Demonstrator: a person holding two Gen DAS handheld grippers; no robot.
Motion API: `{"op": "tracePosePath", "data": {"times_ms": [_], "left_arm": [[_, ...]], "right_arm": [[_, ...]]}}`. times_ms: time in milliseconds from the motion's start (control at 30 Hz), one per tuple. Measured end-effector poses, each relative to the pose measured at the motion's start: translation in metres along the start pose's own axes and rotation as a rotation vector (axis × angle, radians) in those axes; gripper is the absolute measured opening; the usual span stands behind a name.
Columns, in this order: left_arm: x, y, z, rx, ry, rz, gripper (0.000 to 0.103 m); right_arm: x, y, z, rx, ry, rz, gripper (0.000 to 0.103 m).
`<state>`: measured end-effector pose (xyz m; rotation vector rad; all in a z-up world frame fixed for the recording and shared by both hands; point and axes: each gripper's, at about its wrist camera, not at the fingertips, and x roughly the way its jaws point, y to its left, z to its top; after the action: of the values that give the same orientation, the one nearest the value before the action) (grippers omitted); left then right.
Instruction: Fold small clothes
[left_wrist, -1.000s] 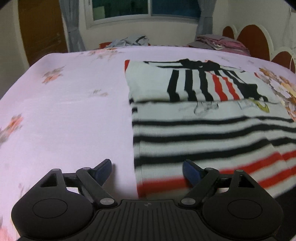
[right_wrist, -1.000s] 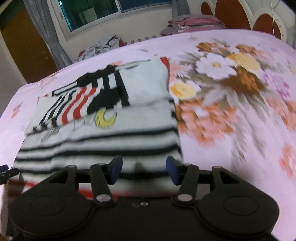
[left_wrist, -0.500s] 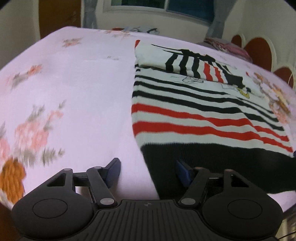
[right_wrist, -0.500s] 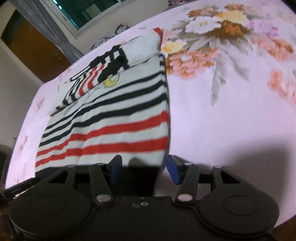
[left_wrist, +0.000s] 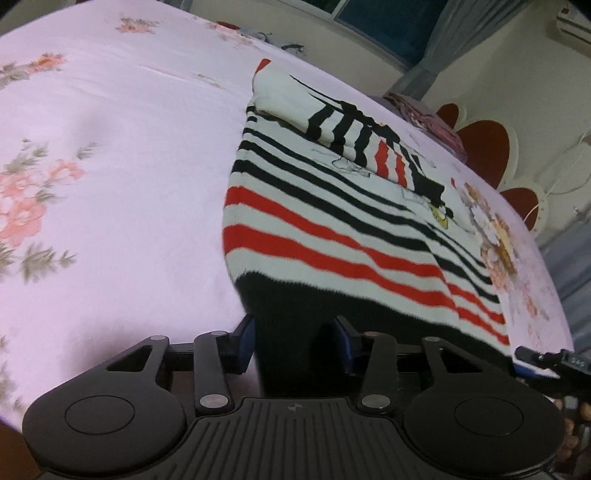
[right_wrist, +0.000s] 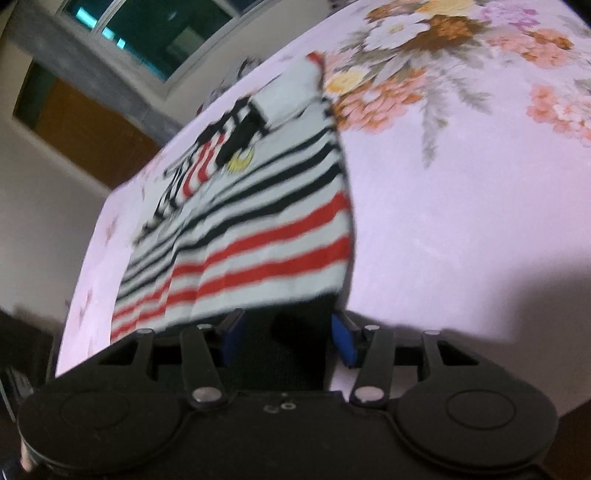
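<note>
Reaching over the near edge of the bed, the left gripper (left_wrist: 293, 341) has its blue pads either side of the black hem band of the striped knit garment (left_wrist: 332, 221), and the right gripper (right_wrist: 284, 338) frames the same band at the opposite corner. Whether either is clenched on the cloth I cannot tell, for the pads stand somewhat apart. Both are held low, tilted, pointing along the garment. It looks soft, light and limp, likely to sag between two holds, so the hem corners seem the right place to grip. Farther off, its upper part lies folded over on the pink floral bedsheet (left_wrist: 110, 147).
</note>
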<state>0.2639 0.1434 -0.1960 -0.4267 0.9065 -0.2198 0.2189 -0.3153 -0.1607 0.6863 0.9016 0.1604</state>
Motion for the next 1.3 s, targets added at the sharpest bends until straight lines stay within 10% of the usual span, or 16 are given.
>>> {"op": "tracePosePath", "data": {"times_ms": [333,667,767,1300], "left_arm": [[0.011,0.009,-0.007,-0.088,0.063,-0.186,0.044],[0.016,0.003,-0.005,-0.081,0.057,-0.170,0.044],[0.012,0.003,-0.010,-0.077,0.025,-0.093,0.006],[-0.016,-0.007,-0.018,-0.096,-0.119,0.028,0.006]], "right_arm": [[0.002,-0.004,-0.030,0.034,0.119,0.179,0.039],[0.014,-0.009,-0.016,0.089,0.128,0.172,0.018],[0.016,-0.004,-0.020,0.028,0.123,0.149,0.006],[-0.015,0.010,-0.010,-0.125,0.029,0.135,0.006]]}}
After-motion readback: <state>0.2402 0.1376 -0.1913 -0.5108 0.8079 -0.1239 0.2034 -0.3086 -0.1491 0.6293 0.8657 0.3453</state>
